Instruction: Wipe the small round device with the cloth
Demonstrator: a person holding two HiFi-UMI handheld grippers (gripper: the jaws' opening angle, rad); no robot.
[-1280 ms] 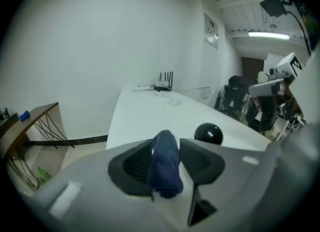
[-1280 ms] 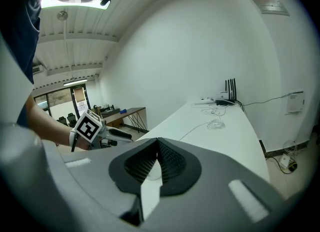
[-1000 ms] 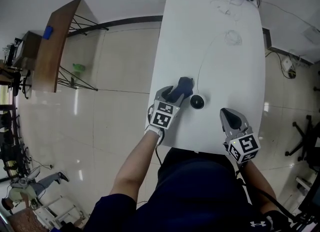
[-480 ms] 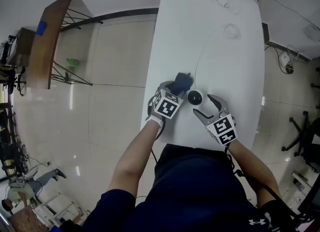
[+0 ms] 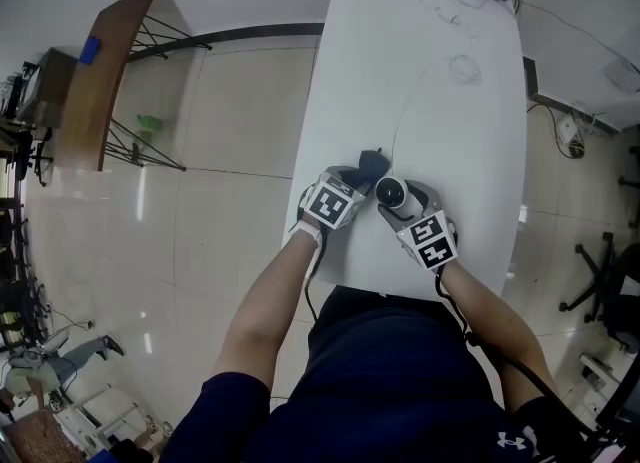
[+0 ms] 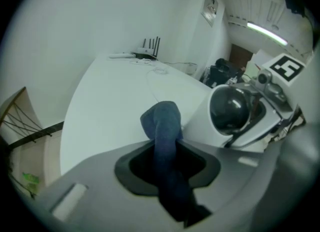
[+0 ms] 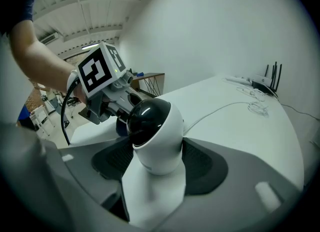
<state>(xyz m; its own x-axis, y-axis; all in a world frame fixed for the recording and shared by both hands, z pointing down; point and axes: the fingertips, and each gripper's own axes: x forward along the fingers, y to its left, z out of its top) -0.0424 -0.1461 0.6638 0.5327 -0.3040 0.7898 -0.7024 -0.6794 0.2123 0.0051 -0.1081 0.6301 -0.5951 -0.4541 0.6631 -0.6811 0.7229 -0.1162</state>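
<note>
Your left gripper's jaws just closed on the wiping cloth, while your right gripper's just opened around the dome camera, likely to brace it.

Navy shirt, short sleeves; grey left gripper, right gripper, black-white marker cubes, black cable.

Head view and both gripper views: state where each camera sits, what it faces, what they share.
Head view: on the head, steeply down at table; shows forearms, left gripper, right gripper.
Left gripper view: rides it, along jaws just closed on cloth.
Right gripper view: rides it, jaws just opened around device.
All three share the device.
</note>
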